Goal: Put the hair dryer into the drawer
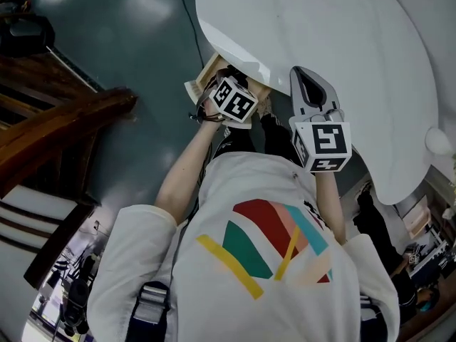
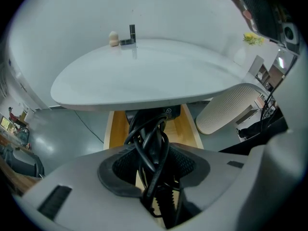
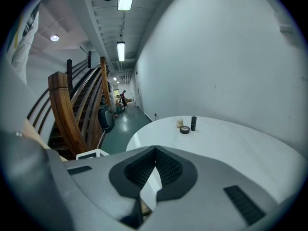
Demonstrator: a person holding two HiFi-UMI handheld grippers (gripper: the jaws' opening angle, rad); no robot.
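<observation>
Jaws of the left gripper (image 2: 153,153) were clamped on the hair dryer (image 2: 155,114) through its looped cord (image 2: 156,137). That grip let the dryer hang over the open wooden drawer (image 2: 117,129) beneath the white table (image 2: 144,76), ready, I'd judge, for lowering in. It looked matte black, the cord wound round it in loose coils.

Seen from the right gripper (image 3: 153,152), the jaws stood together with nothing between them. They pointed across the table (image 3: 231,143), seemingly just kept out of the way.

From overhead, the left gripper (image 1: 228,92) reached steeply down at the drawer (image 1: 209,70) under the table's edge (image 1: 235,48). The right gripper (image 1: 305,80) waited beside it.
</observation>
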